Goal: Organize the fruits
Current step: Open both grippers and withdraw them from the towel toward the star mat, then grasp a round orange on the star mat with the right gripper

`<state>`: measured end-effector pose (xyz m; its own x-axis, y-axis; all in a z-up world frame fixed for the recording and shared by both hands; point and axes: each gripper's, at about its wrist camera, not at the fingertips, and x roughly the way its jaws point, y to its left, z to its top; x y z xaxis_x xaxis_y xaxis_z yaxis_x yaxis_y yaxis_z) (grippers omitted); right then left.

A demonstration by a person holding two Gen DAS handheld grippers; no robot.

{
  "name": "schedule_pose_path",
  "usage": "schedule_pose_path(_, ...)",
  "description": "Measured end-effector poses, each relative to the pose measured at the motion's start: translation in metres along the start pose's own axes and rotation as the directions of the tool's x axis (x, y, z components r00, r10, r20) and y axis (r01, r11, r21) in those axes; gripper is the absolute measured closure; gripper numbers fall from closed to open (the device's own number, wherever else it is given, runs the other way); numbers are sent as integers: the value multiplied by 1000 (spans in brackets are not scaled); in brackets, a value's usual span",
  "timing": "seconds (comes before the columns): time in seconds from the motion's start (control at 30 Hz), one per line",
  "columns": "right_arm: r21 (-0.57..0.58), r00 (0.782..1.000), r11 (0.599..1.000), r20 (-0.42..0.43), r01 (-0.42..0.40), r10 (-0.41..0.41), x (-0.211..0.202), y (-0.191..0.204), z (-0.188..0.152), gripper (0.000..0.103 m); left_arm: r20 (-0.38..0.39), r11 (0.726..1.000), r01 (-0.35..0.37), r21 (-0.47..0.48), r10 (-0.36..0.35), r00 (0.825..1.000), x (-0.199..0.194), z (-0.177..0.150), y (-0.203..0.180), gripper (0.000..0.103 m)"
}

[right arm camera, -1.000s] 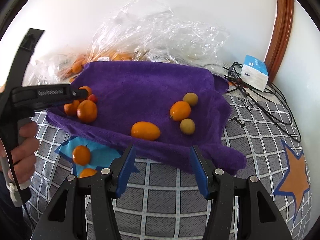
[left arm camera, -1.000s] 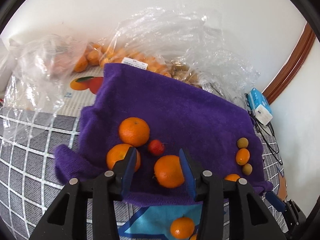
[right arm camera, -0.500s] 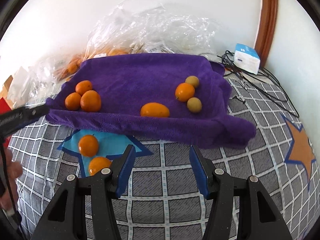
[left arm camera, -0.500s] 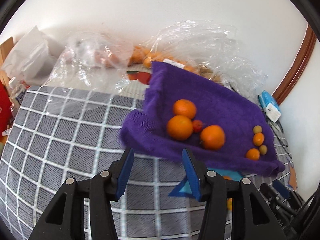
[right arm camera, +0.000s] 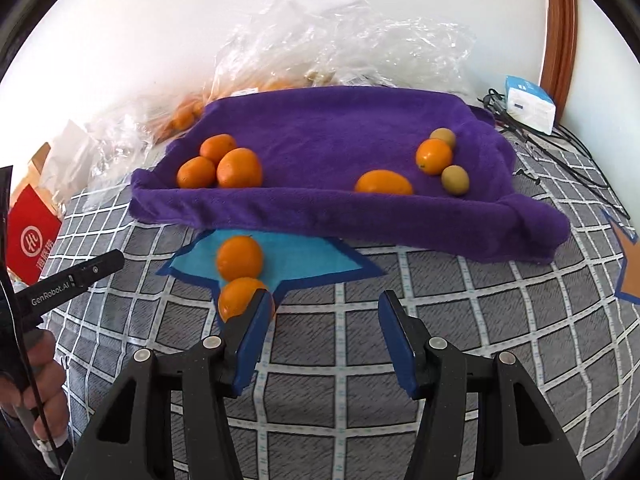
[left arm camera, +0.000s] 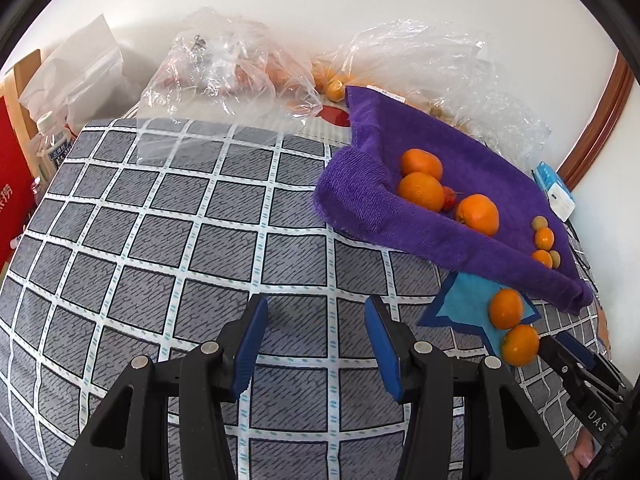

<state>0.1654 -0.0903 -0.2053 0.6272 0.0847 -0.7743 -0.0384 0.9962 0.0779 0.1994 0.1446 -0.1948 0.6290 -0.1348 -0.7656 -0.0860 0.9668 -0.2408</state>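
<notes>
Two round oranges (right arm camera: 239, 258) touch on the blue star patch (right arm camera: 304, 258).

Before you, a grey checked bedcover (left arm camera: 168, 240) with white grid lines carries everything. A purple towel (right arm camera: 340, 132) lies spread across its far side, its near edge rolled up into a ridge. Just in front of that edge, two oranges (right arm camera: 239, 258) sit one behind the other on a blue star patch (right arm camera: 304, 258) printed in the cover; an orange star (right arm camera: 630, 268) shows at your right. Clear plastic bags (left arm camera: 224, 68) of fruit crowd the wall behind the towel. At the far right corner you see a white and blue box (right arm camera: 530, 104) beside tangled black cables (right arm camera: 576, 152).
</notes>
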Motion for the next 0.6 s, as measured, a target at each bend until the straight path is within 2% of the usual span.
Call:
schedule_pose_path(0.13,-6,999,1000,-43,1,-2,10,2,-3,48,9,1000,14,4,-14,1000,-2,-1,1,54)
schedule_pose_path(0.33,-19,999,1000,-35,11,-12,16,9,-3,49,21,1000,15,15,-15,1000,-4,-4,-1,52)
schedule_pose_path(0.4,-25,999,999,-25,22,-22,18,11,-2,60,25,1000,9,23,-10,1000,-5,-5,-1,52)
schedule_pose_path(0.47,-35,999,999,-22,29,-30,19,12,-2,85,25,999,4,34,-4,1000,-5,-6,-2,52)
schedule_pose_path(0.6,-41,1000,999,-12,18,-18,15,11,-1,89,28,1000,9,27,-10,1000,-6,-6,-2,52)
